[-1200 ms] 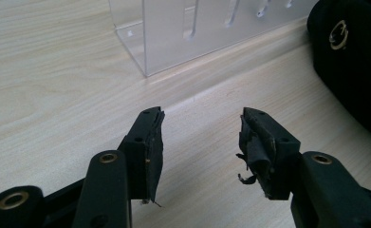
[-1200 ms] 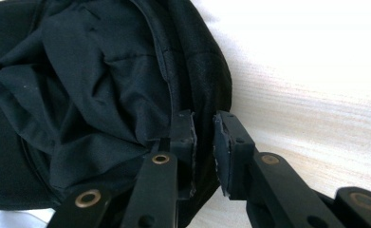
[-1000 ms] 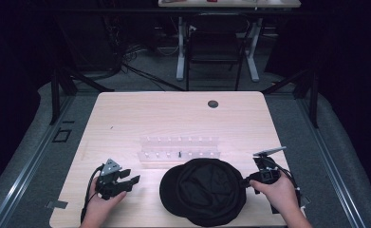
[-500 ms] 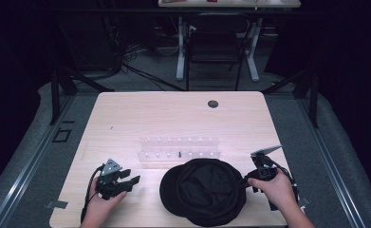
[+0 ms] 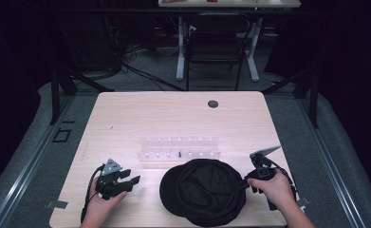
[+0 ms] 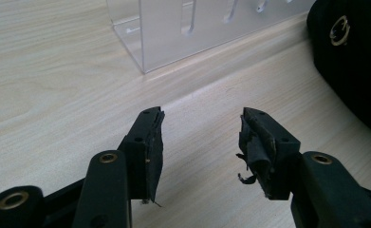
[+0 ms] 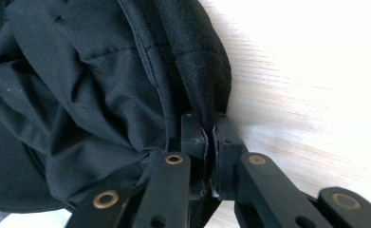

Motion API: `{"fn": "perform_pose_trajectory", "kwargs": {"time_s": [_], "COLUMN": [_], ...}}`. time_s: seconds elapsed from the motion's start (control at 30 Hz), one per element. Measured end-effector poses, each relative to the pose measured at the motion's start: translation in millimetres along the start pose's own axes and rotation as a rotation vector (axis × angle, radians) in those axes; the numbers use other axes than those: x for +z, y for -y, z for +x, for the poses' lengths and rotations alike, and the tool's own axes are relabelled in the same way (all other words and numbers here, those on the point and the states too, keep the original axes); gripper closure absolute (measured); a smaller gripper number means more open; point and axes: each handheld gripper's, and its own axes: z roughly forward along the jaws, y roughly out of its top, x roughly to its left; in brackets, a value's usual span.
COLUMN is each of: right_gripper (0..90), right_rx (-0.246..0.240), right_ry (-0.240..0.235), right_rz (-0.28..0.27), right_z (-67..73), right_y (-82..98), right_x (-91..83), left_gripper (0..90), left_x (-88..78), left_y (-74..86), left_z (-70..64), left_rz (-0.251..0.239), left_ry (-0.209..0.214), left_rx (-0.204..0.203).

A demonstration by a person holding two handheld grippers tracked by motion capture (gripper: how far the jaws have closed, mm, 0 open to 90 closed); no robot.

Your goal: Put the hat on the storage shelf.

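A black cap (image 5: 204, 192) lies crown-down near the front edge of the wooden table (image 5: 173, 118); its inner lining (image 7: 78, 95) shows. My right gripper (image 5: 243, 183) reaches in from the right. Its jaws have just been closing, and they now pinch the cap's fabric rim (image 7: 209, 126). To the left of the cap, my left gripper (image 5: 132, 176) rests low over the table. That gripper (image 6: 199, 128) is open with bare wood between its pads. The cap's edge with a brass eyelet (image 6: 339, 31) lies ahead and to the right of it.
A clear acrylic rack (image 5: 179, 148) with a row of slots stands just behind the cap, and its corner (image 6: 145, 42) is close ahead of the left gripper. A round grommet (image 5: 213, 103) sits at the far side of the table. Beyond the table stands a chair.
The right gripper's jaws have closed onto the cap's rim. The left hand has kept still.
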Motion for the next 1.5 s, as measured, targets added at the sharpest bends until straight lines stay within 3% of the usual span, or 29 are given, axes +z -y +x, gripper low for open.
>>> {"fn": "perform_pose_trajectory", "kwargs": {"time_s": [0.3, 0.43, 0.5, 0.77, 0.87, 0.97, 1.0, 1.27, 1.37, 1.5], "right_gripper": [87.6, 87.7, 87.7, 87.7, 87.7, 87.8, 87.8, 87.8, 87.8, 87.8], "right_rx": [0.031, 0.041, 0.040, 0.039, 0.006, 0.000, 0.020, -0.023, -0.023, -0.060], "right_ry": [-0.115, -0.193, -0.262, -0.273, -0.266, -0.265, -0.270, -0.269, -0.283, -0.337], "right_rz": [-0.039, -0.032, -0.056, -0.077, -0.085, -0.092, -0.108, -0.107, -0.131, -0.146], "right_z": [-2.4, -4.3, -5.3, 4.1, 9.1, 15.2, 18.7, 33.4, 40.6, 50.5], "right_y": [5.2, 8.9, 11.7, 15.8, 16.0, 15.7, 15.9, 13.0, 12.6, 12.9], "right_x": [-10.4, -19.5, -25.0, -34.4, -38.3, -42.7, -43.4, -62.3, -69.3, -78.1], "left_gripper": [49.8, 49.7, 49.8, 49.8, 49.8, 49.8, 49.8, 49.8, 49.8, 49.9], "left_x": [0.4, 0.5, 0.7, 1.3, 1.4, 1.3, 1.1, 0.6, 1.0, 1.7], "left_y": [0.2, 0.3, 0.4, 0.4, 0.5, 0.5, 0.4, 0.4, 0.4, 0.6], "left_z": [0.0, -0.3, -0.3, -0.6, -0.5, -0.5, -0.2, 0.6, 0.3, -0.9], "left_rz": [-0.001, -0.004, -0.004, -0.003, -0.005, -0.003, -0.002, 0.000, -0.003, -0.005], "left_ry": [0.002, 0.000, 0.000, -0.002, 0.001, -0.005, 0.002, 0.005, 0.003, 0.003], "left_rx": [-0.003, -0.003, -0.002, 0.002, -0.005, -0.005, -0.005, -0.007, -0.007, -0.008]}}
